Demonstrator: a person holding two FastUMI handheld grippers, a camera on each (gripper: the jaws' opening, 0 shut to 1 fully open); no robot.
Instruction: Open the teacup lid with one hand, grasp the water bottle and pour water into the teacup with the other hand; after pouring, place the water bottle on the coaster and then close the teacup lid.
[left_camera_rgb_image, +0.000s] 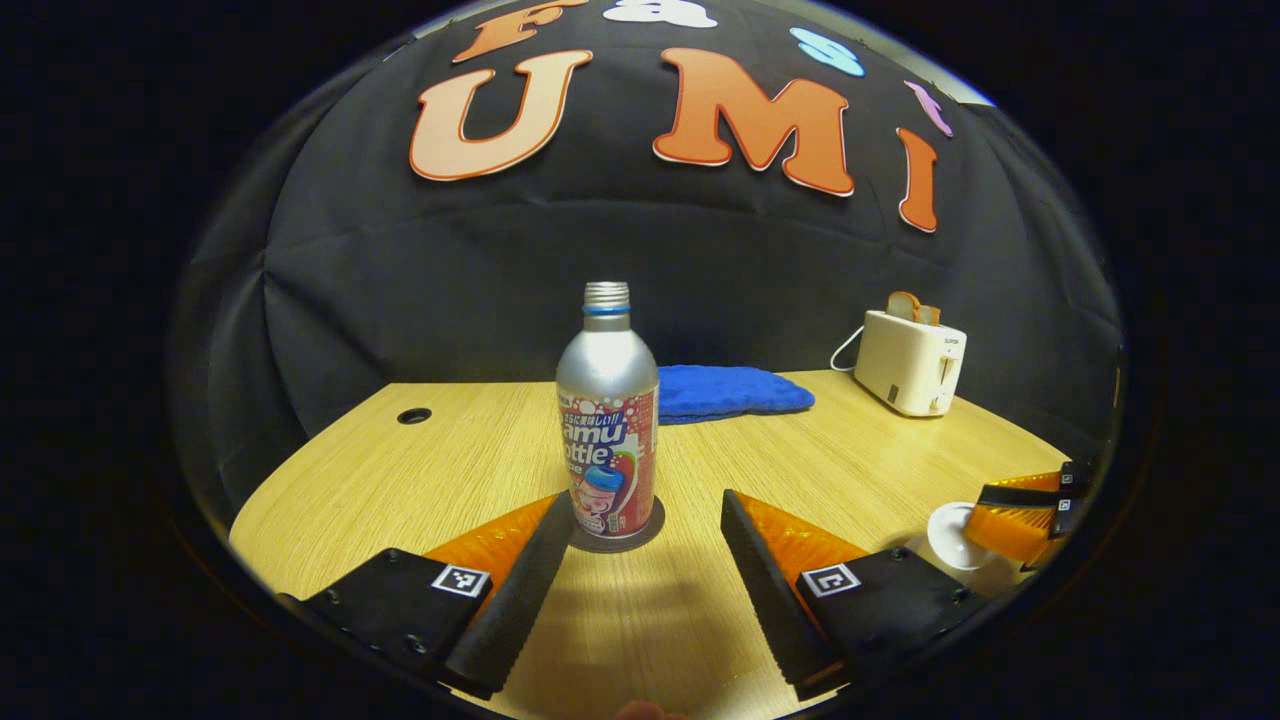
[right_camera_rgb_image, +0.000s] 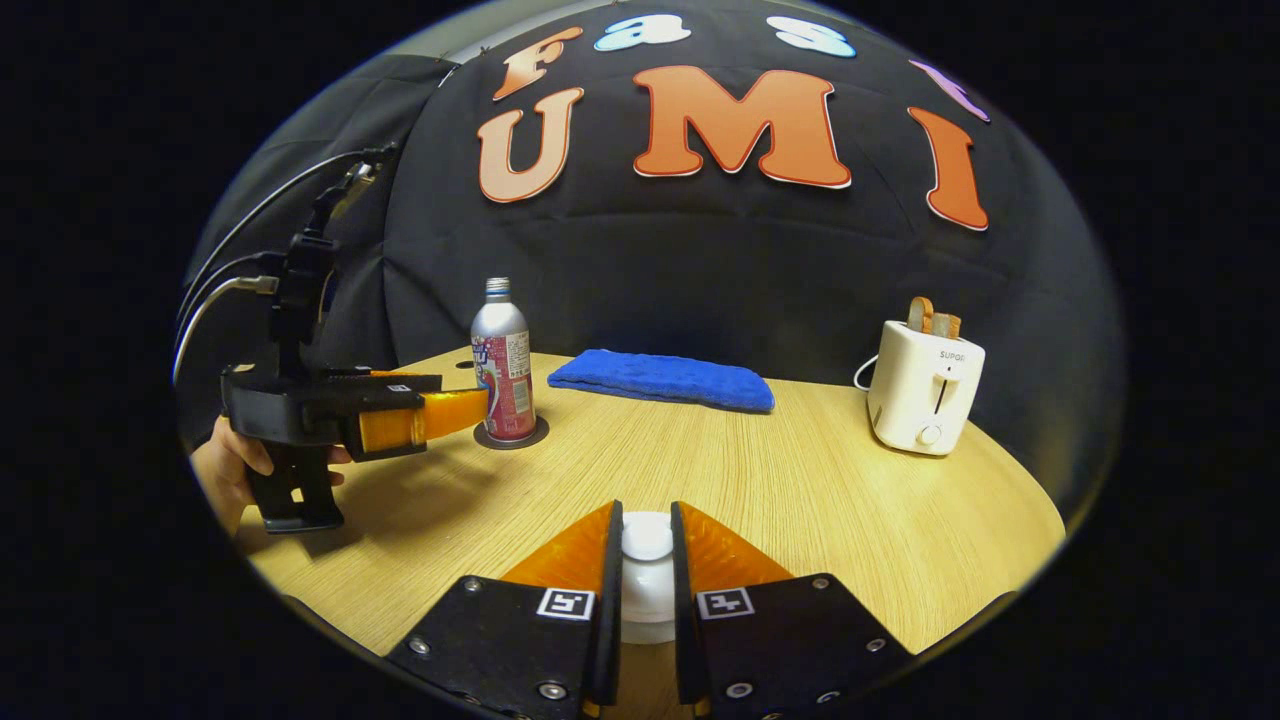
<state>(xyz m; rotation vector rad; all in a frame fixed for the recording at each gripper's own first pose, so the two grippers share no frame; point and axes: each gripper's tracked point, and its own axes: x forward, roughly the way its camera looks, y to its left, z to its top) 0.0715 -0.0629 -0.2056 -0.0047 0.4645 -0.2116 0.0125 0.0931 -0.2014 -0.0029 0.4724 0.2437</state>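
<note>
Silver-and-red bottle (left_camera_rgb_image: 607, 420), blue towel (left_camera_rgb_image: 730, 392), white toaster (left_camera_rgb_image: 910, 362)

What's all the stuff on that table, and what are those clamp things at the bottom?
Bottle: one, silver with a red label, uncapped, upright on the coaster, back left of the table.
Coaster: one, dark, round, under the bottle.
Teacup lid: one, white, between the right hand-held gripper's fingers; the cup below is mostly hidden.
Cloth: one, blue, folded, at the table's far edge.
Toaster: one, cream, with bread slices in it, far right.
Table: one, light wood.
Left hand-held gripper: one, open, fingers either side of the bottle, apart from it.
Right hand-held gripper: one, fingers close around the lid knob.
Hand: one, holding the left hand-held gripper.
</note>
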